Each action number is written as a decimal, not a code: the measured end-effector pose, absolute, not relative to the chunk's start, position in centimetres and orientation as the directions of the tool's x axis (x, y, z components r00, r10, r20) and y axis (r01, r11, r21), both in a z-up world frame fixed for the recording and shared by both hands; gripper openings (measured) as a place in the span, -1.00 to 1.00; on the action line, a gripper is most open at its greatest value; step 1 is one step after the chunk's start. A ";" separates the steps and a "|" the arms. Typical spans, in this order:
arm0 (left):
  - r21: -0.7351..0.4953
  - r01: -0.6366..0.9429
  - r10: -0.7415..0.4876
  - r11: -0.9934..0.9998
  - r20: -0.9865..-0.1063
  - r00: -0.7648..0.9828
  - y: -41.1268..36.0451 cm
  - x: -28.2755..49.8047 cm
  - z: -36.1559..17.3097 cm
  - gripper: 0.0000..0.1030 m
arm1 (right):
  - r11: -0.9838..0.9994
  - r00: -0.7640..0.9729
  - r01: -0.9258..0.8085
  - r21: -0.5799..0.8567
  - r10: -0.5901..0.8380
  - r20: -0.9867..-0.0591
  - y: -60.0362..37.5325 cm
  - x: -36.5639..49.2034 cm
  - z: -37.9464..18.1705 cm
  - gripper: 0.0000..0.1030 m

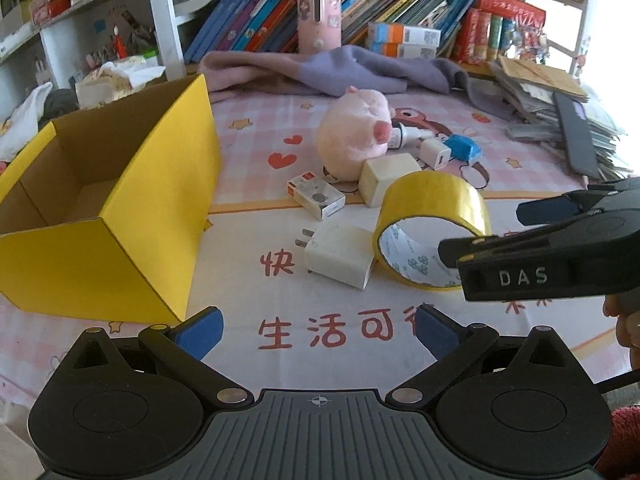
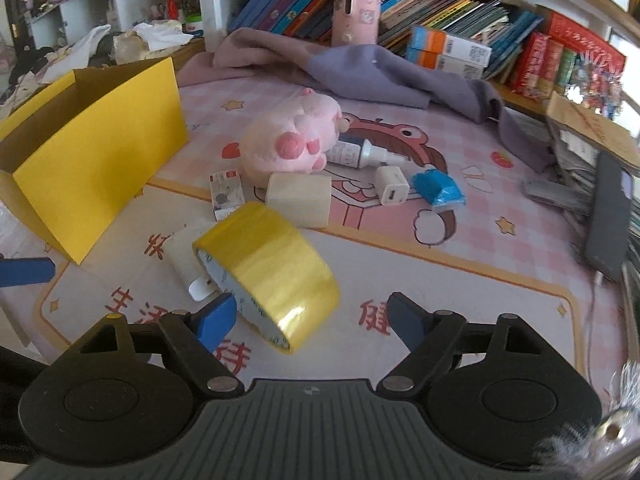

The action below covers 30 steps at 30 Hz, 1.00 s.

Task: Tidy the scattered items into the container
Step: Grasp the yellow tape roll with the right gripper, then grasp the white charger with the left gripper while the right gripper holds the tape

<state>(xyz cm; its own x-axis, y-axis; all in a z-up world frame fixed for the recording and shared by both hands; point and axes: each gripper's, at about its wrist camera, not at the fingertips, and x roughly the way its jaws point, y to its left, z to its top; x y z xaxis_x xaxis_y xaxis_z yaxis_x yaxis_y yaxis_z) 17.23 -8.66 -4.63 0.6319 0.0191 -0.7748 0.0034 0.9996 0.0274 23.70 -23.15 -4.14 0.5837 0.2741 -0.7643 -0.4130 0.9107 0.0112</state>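
An open yellow cardboard box (image 1: 120, 216) stands at the left, also in the right wrist view (image 2: 100, 160). A yellow tape roll (image 1: 432, 216) lies on its side mid-table; in the right wrist view the roll (image 2: 276, 268) is just ahead of my open right gripper (image 2: 312, 320), between its blue pads. My left gripper (image 1: 318, 330) is open and empty above the printed cloth. Scattered: a white charger plug (image 1: 340, 256), a small card box (image 1: 316, 196), a cream block (image 1: 386, 178), a pink plush pig (image 1: 354, 136), a small white adapter (image 2: 392, 184), a blue packet (image 2: 438, 192), a white bottle (image 2: 360, 154).
A purple blanket (image 1: 360, 68) lies at the back before a row of books (image 1: 280, 12) and a pink holder (image 1: 319, 16). A stack of papers with a dark flat device (image 1: 576, 132) is at the right. The right gripper's body (image 1: 560, 256) shows at the left wrist view's right edge.
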 end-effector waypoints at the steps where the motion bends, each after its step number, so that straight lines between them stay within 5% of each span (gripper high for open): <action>1: 0.032 0.000 0.025 0.999 -0.778 0.628 -8.8 17.5 -4.7 0.98 | 0.907 0.582 -0.419 0.026 0.290 -0.760 -23.3 24.1 -4.1 0.53; 3: 0.044 -0.007 0.039 0.999 -0.783 0.621 -9.1 18.1 -4.8 0.98 | 0.898 0.572 -0.437 0.056 0.325 -0.753 -23.6 24.9 -4.1 0.39; 5: 0.056 -0.012 0.052 0.998 -0.787 0.614 -9.3 18.7 -4.9 0.98 | 0.886 0.555 -0.455 0.086 0.358 -0.751 -23.8 25.6 -4.2 -0.03; 12: 0.079 -0.033 0.083 0.996 -0.796 0.600 -10.0 20.8 -5.4 0.97 | 0.885 0.543 -0.438 0.156 0.399 -0.739 -25.7 28.0 -4.3 -0.34; 16: 0.094 -0.036 0.096 0.995 -0.794 0.600 -10.6 22.2 -6.1 0.92 | 0.894 0.529 -0.407 0.185 0.396 -0.751 -27.1 29.3 -4.7 -0.75; 30: 0.095 -0.055 0.110 0.994 -0.815 0.569 -11.7 25.4 -8.5 0.56 | 0.888 0.510 -0.399 0.228 0.421 -0.750 -29.7 30.6 -5.1 -0.89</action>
